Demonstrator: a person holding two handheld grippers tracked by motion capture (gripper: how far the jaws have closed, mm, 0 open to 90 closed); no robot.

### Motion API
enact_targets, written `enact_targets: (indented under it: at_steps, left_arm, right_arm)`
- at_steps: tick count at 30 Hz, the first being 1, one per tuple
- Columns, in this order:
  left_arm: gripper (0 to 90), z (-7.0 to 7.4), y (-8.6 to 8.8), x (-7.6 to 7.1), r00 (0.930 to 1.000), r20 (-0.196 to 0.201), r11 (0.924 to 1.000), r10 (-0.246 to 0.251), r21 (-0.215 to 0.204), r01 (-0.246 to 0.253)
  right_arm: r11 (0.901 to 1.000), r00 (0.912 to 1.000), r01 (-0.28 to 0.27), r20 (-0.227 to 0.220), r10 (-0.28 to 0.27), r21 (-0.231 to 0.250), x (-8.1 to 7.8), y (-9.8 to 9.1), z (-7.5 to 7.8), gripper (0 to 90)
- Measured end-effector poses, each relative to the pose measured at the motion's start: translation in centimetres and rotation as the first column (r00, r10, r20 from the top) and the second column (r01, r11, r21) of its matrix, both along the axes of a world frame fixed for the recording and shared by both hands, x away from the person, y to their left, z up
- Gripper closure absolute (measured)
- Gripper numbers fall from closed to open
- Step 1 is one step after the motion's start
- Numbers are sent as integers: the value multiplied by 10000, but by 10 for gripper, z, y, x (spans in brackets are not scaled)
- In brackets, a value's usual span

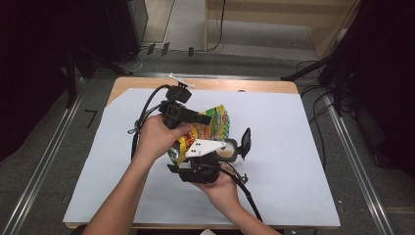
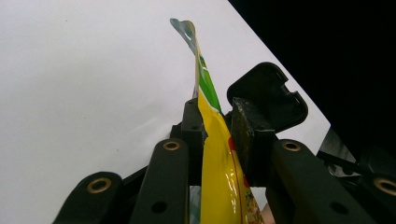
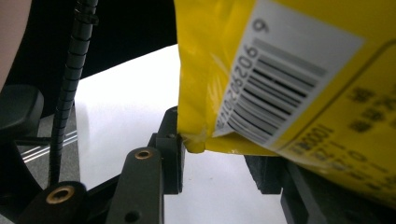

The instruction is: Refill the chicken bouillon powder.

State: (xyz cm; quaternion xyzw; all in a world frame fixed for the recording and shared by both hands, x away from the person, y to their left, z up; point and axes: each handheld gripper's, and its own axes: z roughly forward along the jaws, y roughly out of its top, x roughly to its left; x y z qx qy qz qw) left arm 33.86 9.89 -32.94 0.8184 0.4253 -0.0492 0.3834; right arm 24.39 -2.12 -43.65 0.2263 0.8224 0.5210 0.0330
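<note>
High view showed the yellow snack bag (image 1: 208, 129) held up over the middle of the bench (image 1: 293, 161). The left gripper (image 2: 217, 126) had its fingers clamped on the bag's edge; the right gripper (image 3: 219, 158) fingers stood apart around its lower corner.

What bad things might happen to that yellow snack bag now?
The left gripper pinches only the thin edge of the yellow bag, so it might slip out or tear. The right gripper stands open around a bottom corner, so it gives little support. The bag hangs above the white sheet and may drop.
</note>
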Motion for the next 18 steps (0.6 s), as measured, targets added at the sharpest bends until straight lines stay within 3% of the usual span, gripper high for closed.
enact_targets:
  at_steps: [18]
  left_arm:
    - [746,-2,-3,-2,9996,276,10000,-70,-15,71]
  right_arm:
    - [9999,9998,100,148,-101,78,-2,-2,0,626]
